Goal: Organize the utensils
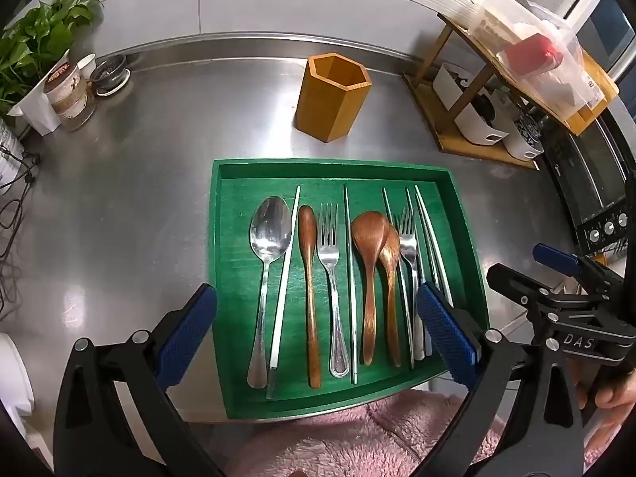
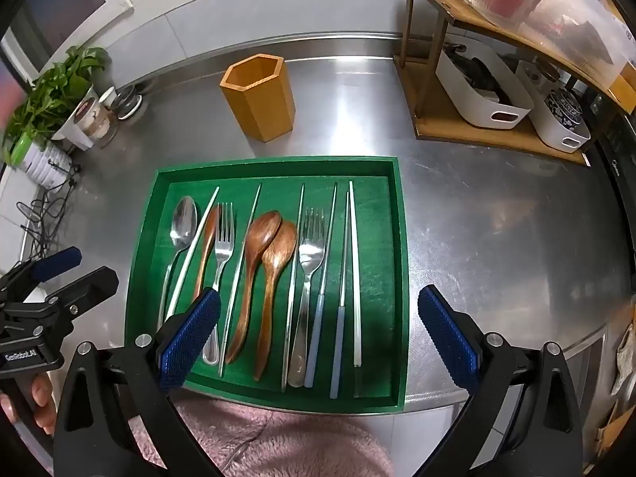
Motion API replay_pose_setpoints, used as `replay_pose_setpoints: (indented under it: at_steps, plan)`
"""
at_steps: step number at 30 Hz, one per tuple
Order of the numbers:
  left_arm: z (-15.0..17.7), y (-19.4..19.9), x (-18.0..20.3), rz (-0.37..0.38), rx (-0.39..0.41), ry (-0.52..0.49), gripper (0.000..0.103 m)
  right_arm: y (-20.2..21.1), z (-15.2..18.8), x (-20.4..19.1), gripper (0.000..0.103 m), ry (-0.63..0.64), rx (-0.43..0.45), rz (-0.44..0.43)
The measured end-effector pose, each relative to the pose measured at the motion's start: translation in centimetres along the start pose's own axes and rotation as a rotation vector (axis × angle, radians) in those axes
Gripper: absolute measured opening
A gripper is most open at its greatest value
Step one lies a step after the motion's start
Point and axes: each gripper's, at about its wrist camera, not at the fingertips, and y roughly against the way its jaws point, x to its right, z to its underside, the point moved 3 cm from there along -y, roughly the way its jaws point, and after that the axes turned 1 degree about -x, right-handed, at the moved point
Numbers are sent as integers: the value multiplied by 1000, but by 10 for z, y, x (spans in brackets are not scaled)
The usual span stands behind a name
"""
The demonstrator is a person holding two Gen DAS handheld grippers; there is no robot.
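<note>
utensils in green tray (image 2: 401,278): three wooden spoons (image 2: 254,278), two forks (image 2: 308,278).

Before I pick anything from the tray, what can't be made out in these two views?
- Inside of the hexagonal wooden holder: both views, its own walls hide the bottom.
- Right fork's handle in the green wooden tray: left wrist view, behind the left hand-held gripper pad.
- White bins' contents: too small.

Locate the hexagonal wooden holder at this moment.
The hexagonal wooden holder stands upright on the steel counter, just behind the green tray and left of the wooden shelf rack; in the right wrist view it sits behind the tray's left half.
</note>
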Motion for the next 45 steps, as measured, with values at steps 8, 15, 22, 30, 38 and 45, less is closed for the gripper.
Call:
replay_pose_setpoints:
  at_steps: [8,15,22,30,38,45]
  plan:
    - [0,-1,0,8,-8,-6,95,-3,0,0,99,1,-8,13]
    - [-1,-4,-3,-14,0,1,95,-5,-7,-4,99,1,-7,5]
    - [-6,-6,-6,-8,-6,9,95,-4,-5,-2,99,1,-5,1]
    - [-9,-7,-7,-8,-4,13,95,-8,-7,0,99,-1,-9,0]
    - [-10,-6,-7,-9,-6,13,95,-8,-8,0,99,-3,-10,1]
    - [-11,-7,-7,-10,-6,13,95,-8,-9,0,99,-5,-9,0]
